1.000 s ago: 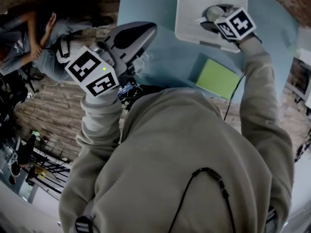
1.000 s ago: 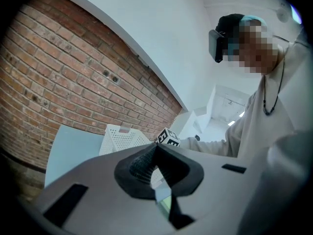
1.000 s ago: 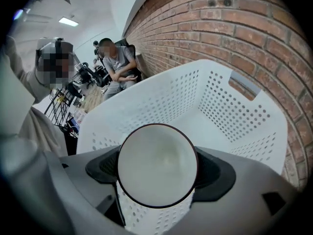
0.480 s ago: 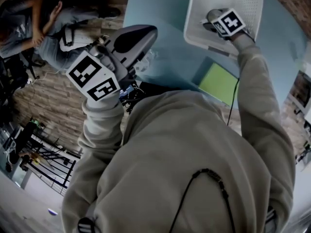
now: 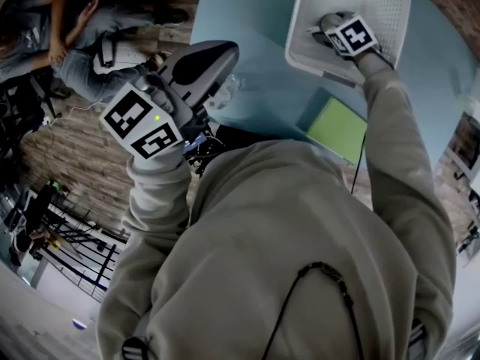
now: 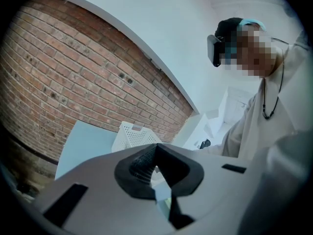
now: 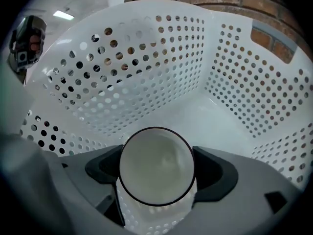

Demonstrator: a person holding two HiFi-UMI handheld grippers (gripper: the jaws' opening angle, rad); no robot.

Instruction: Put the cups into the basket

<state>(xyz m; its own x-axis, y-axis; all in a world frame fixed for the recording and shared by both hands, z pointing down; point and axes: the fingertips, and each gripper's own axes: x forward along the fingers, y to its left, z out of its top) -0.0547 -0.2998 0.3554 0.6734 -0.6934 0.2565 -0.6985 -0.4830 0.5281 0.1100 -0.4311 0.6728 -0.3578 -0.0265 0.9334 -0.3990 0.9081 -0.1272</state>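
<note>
Pinching a cup (image 7: 156, 165), the right claw (image 5: 330, 30) has the basket (image 7: 146, 67) all round it; seemingly only release remains. Left claw (image 6: 157, 173) is pressed together, empty.

One white cup (image 7: 156, 165) and one white perforated basket (image 7: 146, 72) are in view. There is also one flat green item (image 5: 337, 130), possibly a notebook, and one light-blue table (image 5: 255, 21).

Head view looks steeply down; all three share the basket (image 5: 315, 21), right gripper view seemingly inside it.
</note>
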